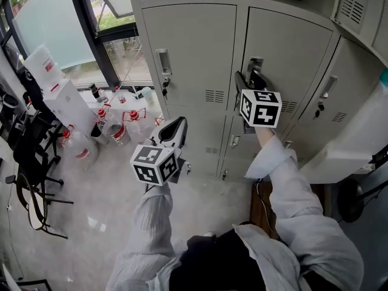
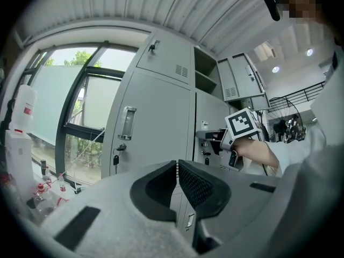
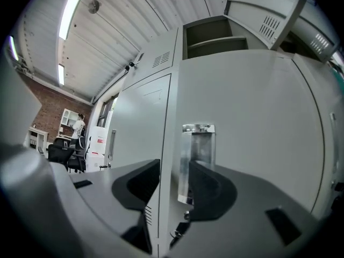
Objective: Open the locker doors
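Locker bank: grey steel, standing on a pale floor beside a window. The middle door is closed and carries a chrome handle near its left edge. The left door is also closed. It carries a second handle with keys hanging just below it. An upper compartment above the middle door stands open.

Right tool: held level against the middle door, jaws spread. The chrome handle stands between the jaws, just beside the right jaw. The left jaw sits over the seam at the door's left edge, with a gap showing between it and the handle.

Left tool: held lower and to the left, in front of the bottom row of doors and apart from the bank. Its jaws are pressed together with nothing between them, and it points toward the left door.

Red-capped bottles cluster on the floor near the bank's left corner, below the window. A black chair stands further left.
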Tool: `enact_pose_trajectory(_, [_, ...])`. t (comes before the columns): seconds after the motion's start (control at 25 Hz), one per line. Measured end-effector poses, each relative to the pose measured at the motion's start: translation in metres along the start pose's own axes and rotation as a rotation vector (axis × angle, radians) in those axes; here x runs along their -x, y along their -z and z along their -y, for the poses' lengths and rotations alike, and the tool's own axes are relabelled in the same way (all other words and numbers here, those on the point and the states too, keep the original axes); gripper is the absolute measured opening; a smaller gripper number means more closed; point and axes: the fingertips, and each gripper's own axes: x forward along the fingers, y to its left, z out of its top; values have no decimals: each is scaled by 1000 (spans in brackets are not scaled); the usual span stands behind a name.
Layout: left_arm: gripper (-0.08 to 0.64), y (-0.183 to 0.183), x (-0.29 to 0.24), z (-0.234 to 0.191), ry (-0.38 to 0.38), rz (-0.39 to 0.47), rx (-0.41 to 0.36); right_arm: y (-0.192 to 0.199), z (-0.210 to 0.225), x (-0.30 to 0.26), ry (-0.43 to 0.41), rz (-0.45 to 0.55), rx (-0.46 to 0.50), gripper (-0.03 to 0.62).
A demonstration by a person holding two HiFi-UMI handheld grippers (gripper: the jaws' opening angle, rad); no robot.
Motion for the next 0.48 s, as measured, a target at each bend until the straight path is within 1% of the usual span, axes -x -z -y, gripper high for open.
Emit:
enact_pose_trajectory(0.16, [17, 6, 10, 3, 15, -2, -3, 0, -2, 13, 33, 11, 6, 153])
enact_pose_trajectory(0.28, [17, 6, 18, 6, 19, 4, -2, 0, 1, 24, 69, 19, 11, 109])
enact_pose_trajectory(0.48, [17, 9, 29, 13, 25, 6, 0, -2, -2, 41, 73, 34, 10, 107])
